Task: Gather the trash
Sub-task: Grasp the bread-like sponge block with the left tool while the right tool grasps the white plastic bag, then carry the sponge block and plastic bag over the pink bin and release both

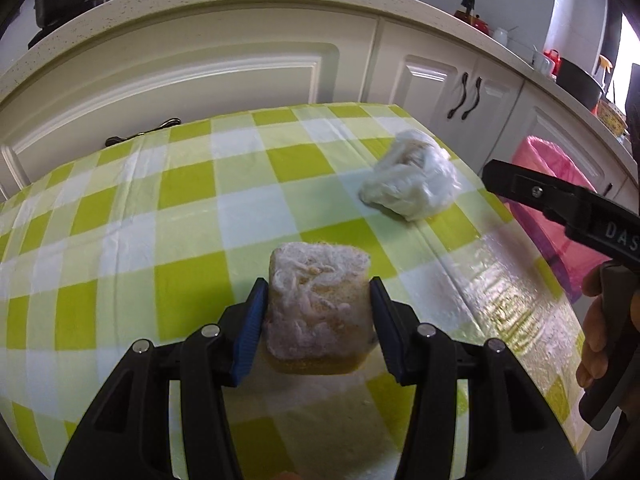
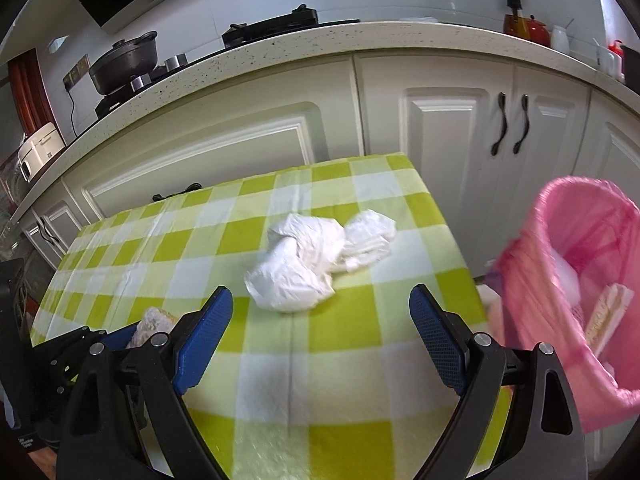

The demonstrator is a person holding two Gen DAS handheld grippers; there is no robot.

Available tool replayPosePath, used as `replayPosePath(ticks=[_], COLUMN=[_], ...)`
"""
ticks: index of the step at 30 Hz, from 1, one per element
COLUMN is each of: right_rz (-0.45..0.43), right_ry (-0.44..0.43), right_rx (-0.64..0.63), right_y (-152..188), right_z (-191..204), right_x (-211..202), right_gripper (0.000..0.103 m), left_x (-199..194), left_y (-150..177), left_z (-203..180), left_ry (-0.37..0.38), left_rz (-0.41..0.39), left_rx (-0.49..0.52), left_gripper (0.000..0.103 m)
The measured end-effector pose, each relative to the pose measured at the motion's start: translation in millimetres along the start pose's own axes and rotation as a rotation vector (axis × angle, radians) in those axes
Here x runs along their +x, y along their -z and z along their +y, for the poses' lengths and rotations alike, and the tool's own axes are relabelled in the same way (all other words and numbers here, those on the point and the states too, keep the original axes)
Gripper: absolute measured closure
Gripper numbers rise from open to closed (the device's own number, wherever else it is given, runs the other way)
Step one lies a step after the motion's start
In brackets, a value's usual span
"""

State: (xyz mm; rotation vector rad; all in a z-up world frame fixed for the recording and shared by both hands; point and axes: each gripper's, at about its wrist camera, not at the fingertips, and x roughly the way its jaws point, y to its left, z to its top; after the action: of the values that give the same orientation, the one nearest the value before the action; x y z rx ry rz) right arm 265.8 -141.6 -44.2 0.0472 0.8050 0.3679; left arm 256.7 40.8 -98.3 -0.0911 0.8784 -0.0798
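Note:
My left gripper [image 1: 318, 300] is shut on a worn yellow sponge [image 1: 318, 304] with a frayed whitish top, held just above the green-and-white checked table [image 1: 160, 216]. A crumpled white plastic bag [image 1: 412, 184] lies on the table to the far right of it. In the right wrist view my right gripper [image 2: 320, 312] is open and empty, hovering above the table just short of the crumpled bag [image 2: 316, 260]. The sponge [image 2: 154, 324] and left gripper show at lower left there. A bin with a pink liner [image 2: 576, 280] stands right of the table, with trash inside.
White kitchen cabinets [image 2: 440, 128] and a speckled countertop [image 2: 320, 40] run behind the table. A black pot [image 2: 124, 64] and stove sit on the counter, red kettles [image 2: 528, 26] at the right. The right gripper's body [image 1: 568, 204] and the hand show at right in the left view.

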Motion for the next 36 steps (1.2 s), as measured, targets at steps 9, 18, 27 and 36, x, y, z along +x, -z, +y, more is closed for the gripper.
replayPosePath(ticks=[9, 18, 27, 36], right_rz=[0.052, 0.117, 0.108, 0.066], right_ry=[0.031, 0.050, 0.038, 0.036], right_rx=[-0.009, -0.033, -0.037, -0.037], right_y=[-20.1, -16.0, -6.2, 0.4], right_z=[19.0, 28.2, 29.9, 28.8], right_x=[51.1, 78.2, 67.4, 29.7], right_gripper=[0.019, 0.050, 0.063, 0.063], left_x=[8.3, 11.5, 5.0, -11.0], left_y=[-22.7, -42.6, -45.4, -43.3], left_z=[38.1, 52.9, 55.1, 46.8], left_ry=[-0.024, -0.039, -0.040, -0.039], left_rz=[-0.023, -0.040, -0.052, -0.071], left_rx=[-0.050, -0.069, -0.082, -0.080], left_gripper=[0.054, 0.054, 0.054, 0.054])
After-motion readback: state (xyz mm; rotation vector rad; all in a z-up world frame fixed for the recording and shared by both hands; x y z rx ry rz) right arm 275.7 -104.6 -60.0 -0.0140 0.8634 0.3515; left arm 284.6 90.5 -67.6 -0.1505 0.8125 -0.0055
